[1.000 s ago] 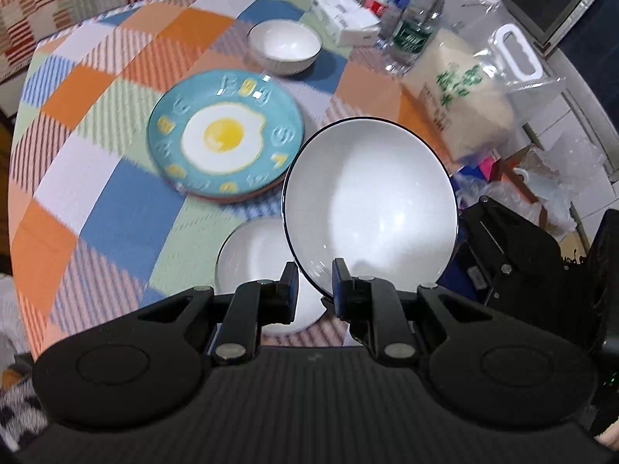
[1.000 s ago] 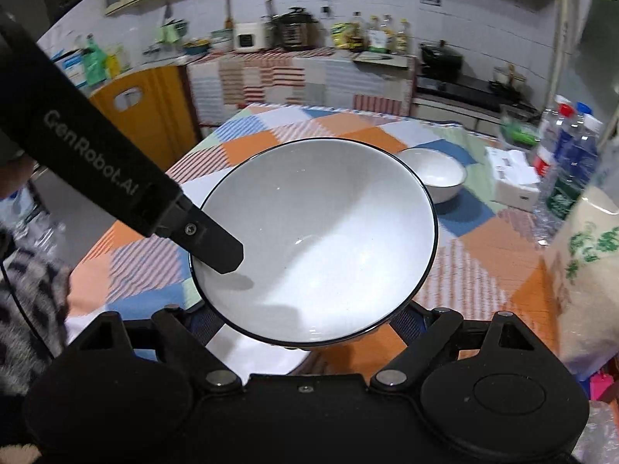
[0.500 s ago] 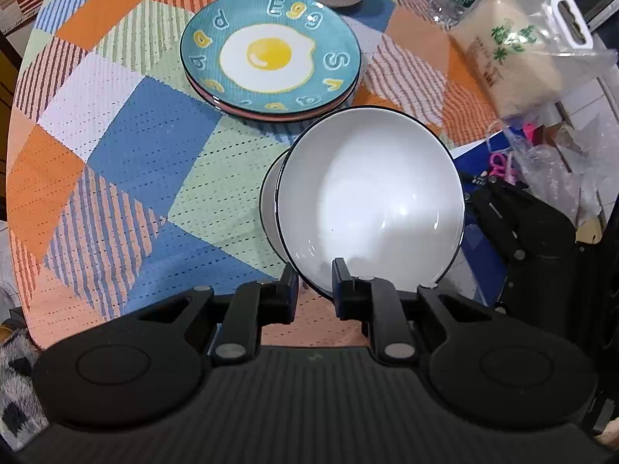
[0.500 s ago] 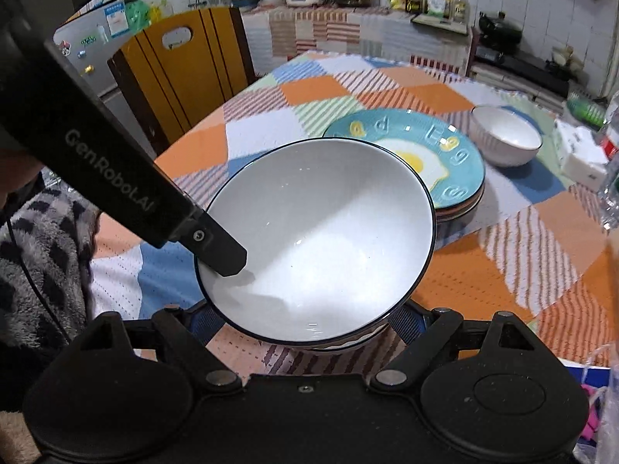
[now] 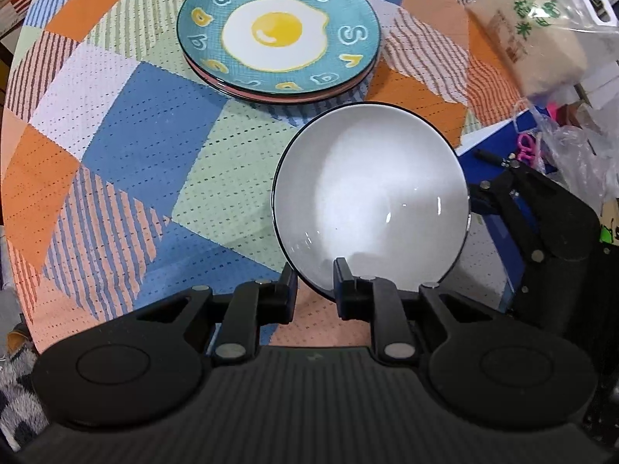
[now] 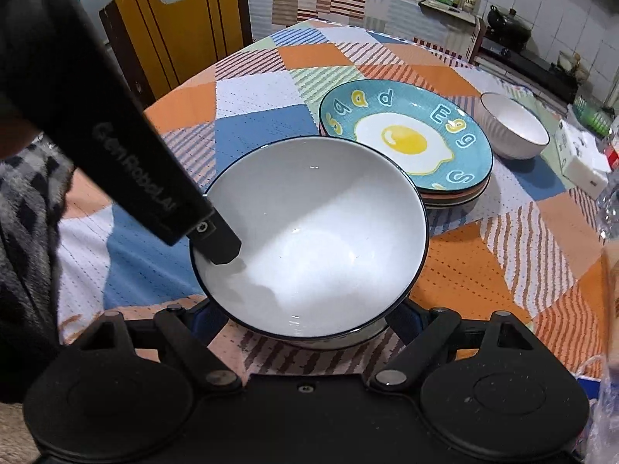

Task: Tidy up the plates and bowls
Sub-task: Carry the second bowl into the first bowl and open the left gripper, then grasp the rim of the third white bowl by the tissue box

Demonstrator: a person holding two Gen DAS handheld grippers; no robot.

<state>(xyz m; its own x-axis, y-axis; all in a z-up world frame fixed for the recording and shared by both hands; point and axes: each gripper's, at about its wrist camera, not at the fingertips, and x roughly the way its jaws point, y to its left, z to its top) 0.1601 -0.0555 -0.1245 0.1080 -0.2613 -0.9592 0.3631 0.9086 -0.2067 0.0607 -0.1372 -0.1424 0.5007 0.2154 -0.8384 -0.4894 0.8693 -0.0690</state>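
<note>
A white bowl with a thin black rim hangs low over the patchwork table. My left gripper is shut on its near rim, one finger inside the bowl and one outside. In the right wrist view the same bowl sits between the widely spread fingers of my right gripper, which clasp its lower sides. Just beneath it the rim of a second white bowl peeks out. A stack of plates topped by a teal fried-egg plate lies behind. Farther back stands a small white ribbed bowl.
A bag of rice and a white box sit at the table's right side. The table edge runs just right of the held bowl, with clutter on the floor beyond. A yellow chair back stands at the far left.
Both grippers have come down with the black-rimmed bowl toward the table. The bowl now covers the second white bowl, which showed beside it earlier. Neither grip has altered.
</note>
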